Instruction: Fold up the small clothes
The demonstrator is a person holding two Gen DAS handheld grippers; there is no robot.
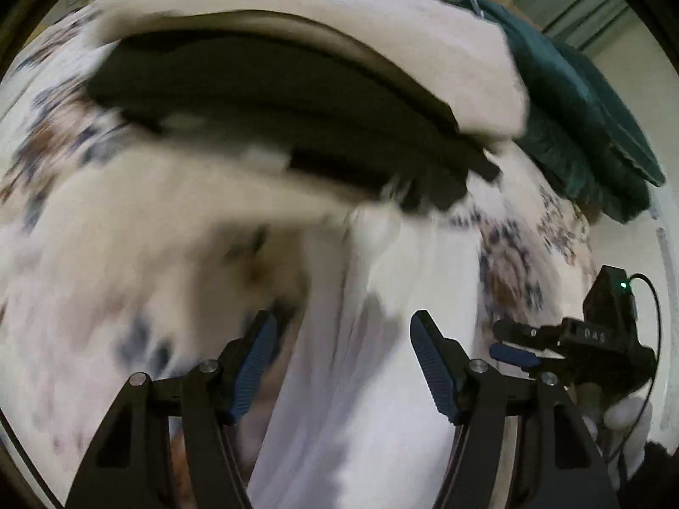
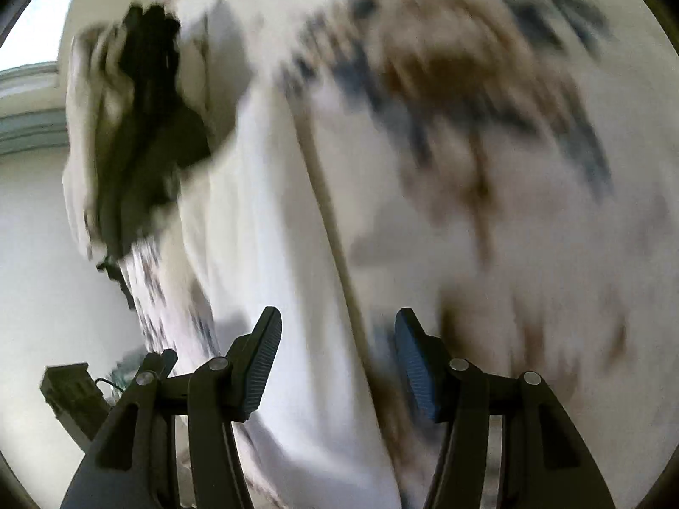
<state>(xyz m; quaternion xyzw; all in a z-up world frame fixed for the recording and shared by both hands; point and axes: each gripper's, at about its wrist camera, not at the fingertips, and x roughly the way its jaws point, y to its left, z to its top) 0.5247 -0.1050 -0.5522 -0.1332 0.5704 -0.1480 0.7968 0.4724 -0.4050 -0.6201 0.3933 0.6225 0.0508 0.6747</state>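
Blur smears both views, so I read them carefully. From the left wrist, my left claw (image 1: 343, 339) stands open with nothing pinched, and a white garment (image 1: 360, 381) runs as a long strip straight through the gap between its fingers (image 1: 254, 364), from near the camera away toward a stack of folded clothes (image 1: 276, 102) at the far side, a dark piece sandwiched in cream ones. A teal garment (image 1: 585, 114) lies far right, beyond the stack. My right claw (image 1: 515, 345) shows at the right edge, just beside the strip; from here I cannot tell its state. Everything rests on a floral-printed sheet (image 1: 55, 135); whether that covers a counter or bed I cannot tell. From the right wrist, the right claw (image 2: 337, 341) is open and empty, and the same white garment (image 2: 271, 220) passes lengthwise between its fingers (image 2: 418, 369), the stack (image 2: 144, 135) far left. I judge both claws equally near, straddling the strip along its long axis.
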